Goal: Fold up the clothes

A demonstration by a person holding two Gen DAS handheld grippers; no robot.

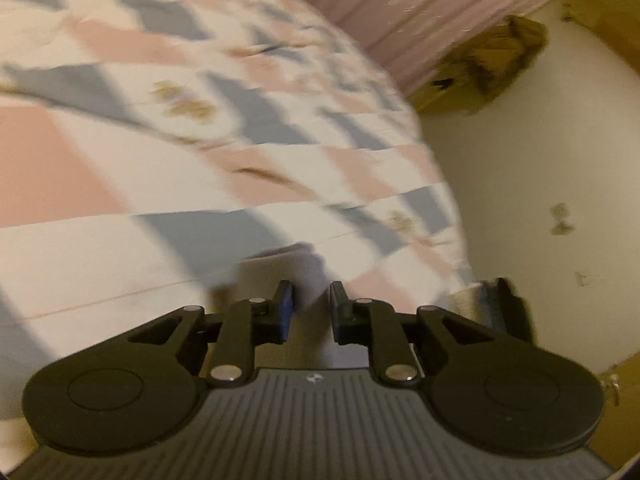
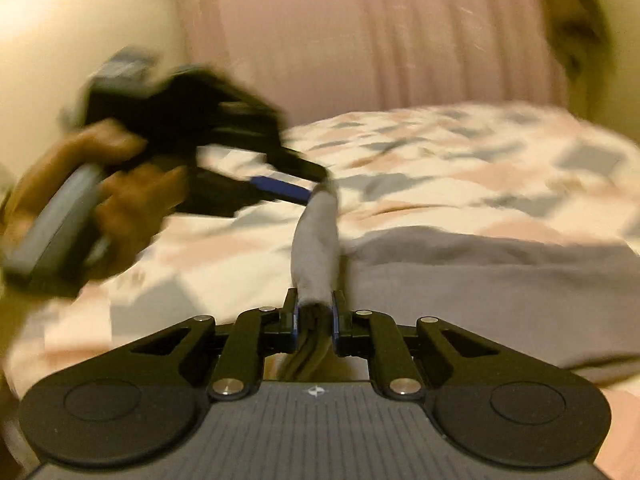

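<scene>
Two claws hold the same grey garment (image 2: 500, 280) above a bed (image 2: 460, 160) with a bedspread of pink, grey and white patches. The right claw (image 2: 314, 316) is narrow, and its blue pads press a bunched edge of the grey cloth between them; some dark folds of it hang down behind the pads. From there a twisted strip of the cloth goes up and forward to the left claw (image 2: 316, 188), which pinches the far end of the strip. A hand (image 2: 120, 196) grips the handle of that left tool at the left side of the right wrist view. The rest of the garment lies flat on the bed, at the right of the strip.

In the left wrist view the left claw (image 1: 311, 312) has a fold of pale grey cloth (image 1: 280, 268) between its pads, and the pads stand close on both sides of it. Behind the bed hangs a pink curtain (image 1: 420, 4). Both views are blurred.
</scene>
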